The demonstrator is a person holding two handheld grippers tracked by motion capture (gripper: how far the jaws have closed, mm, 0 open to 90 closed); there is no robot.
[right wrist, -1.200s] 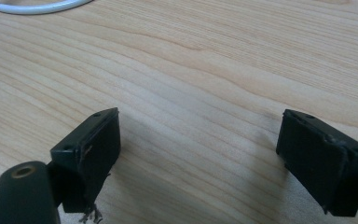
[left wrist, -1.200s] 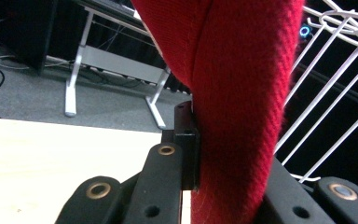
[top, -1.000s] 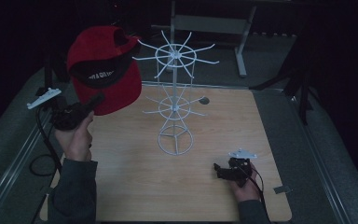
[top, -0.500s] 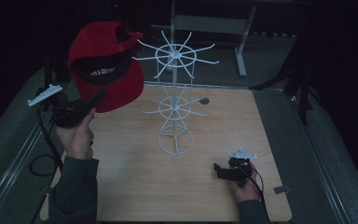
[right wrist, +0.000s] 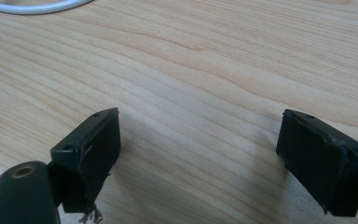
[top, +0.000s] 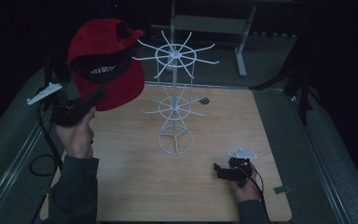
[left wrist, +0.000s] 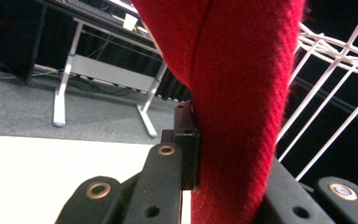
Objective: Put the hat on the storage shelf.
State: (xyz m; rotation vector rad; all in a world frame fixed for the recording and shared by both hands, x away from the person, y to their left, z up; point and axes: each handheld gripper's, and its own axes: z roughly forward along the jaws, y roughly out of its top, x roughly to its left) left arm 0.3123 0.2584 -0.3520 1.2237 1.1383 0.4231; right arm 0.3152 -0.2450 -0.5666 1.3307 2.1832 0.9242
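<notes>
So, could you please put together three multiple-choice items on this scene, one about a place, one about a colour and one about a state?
1. Where is the cap?
A. Held up left of the wire rack
B. Flat on the table
C. Hung on the rack's top ring

2. What colour is the cap's outside?
A. Blue
B. Red
C. White

3. How do the right gripper's jaws stand?
A. Shut on the cap
B. Shut on a rack arm
C. Open, nothing between them

Answers: 1 A, the left gripper holds it raised beside the rack in the high view. 2 B, red cloth shows in the left gripper view. 3 C, bare wood lies between the jaws in the right gripper view.
</notes>
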